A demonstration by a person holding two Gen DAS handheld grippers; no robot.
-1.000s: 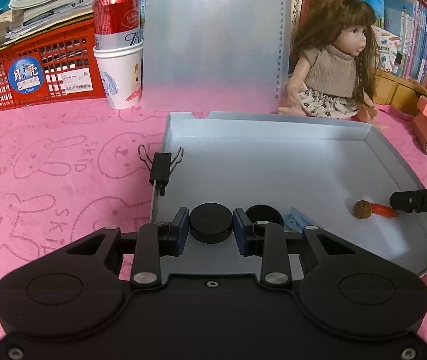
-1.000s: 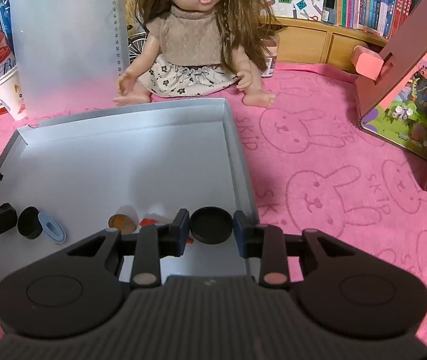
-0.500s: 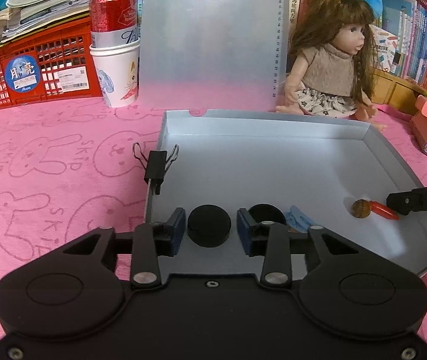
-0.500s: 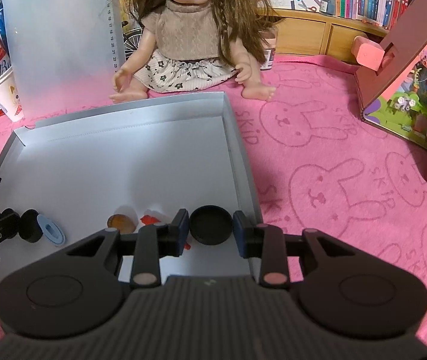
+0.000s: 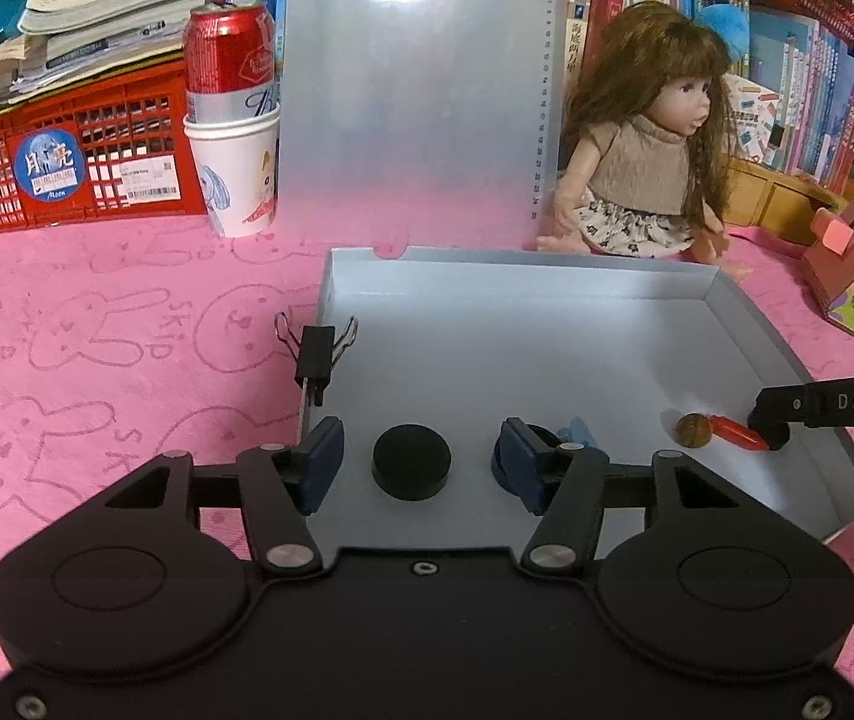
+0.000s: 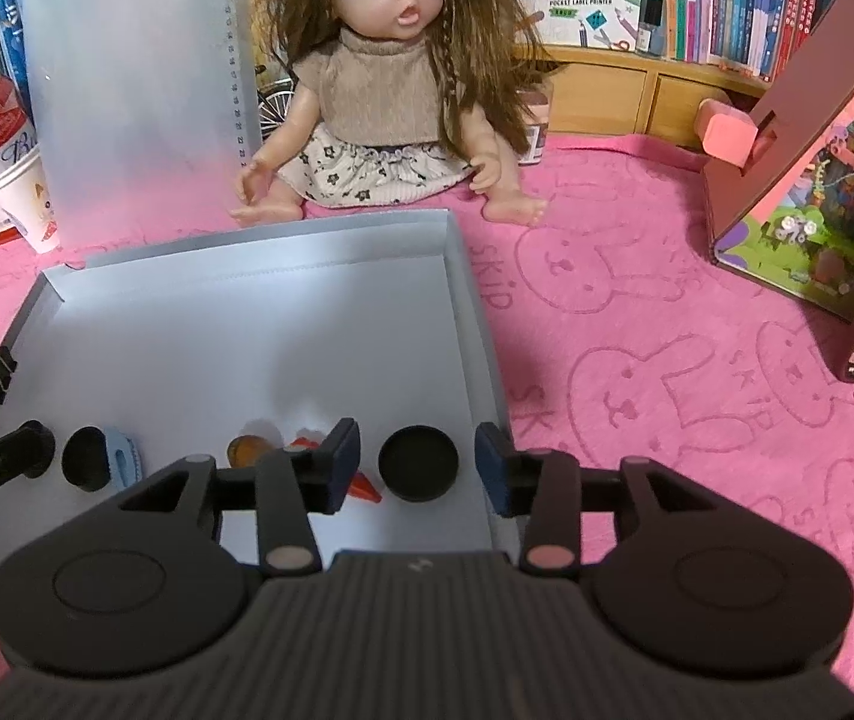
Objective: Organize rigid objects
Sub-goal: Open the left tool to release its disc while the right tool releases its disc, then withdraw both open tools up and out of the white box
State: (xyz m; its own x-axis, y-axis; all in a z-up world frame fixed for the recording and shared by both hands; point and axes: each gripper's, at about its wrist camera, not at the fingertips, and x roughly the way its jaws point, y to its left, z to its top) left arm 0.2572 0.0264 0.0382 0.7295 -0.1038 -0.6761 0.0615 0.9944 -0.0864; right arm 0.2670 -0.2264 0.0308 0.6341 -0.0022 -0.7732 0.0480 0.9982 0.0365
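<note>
1. Pink cloth (image 5: 97, 312) carries your grey tray (image 5: 547, 264).
2. Your left gripper (image 5: 412, 462) and right gripper (image 6: 418, 468) have just been opening; each stands apart around a released black puck (image 5: 411, 461) lying in the tray, its pads off it.
3. Placing looks done, so lift both clear next.

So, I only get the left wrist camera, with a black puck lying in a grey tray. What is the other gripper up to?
Observer: Like the left gripper, the right gripper has just been opening. A second black puck lies between its jaws, untouched, near the tray's right wall.
Operator: And what is half hidden behind my right finger?
Observer: A black cap, with a pale blue clip beside it.
</note>
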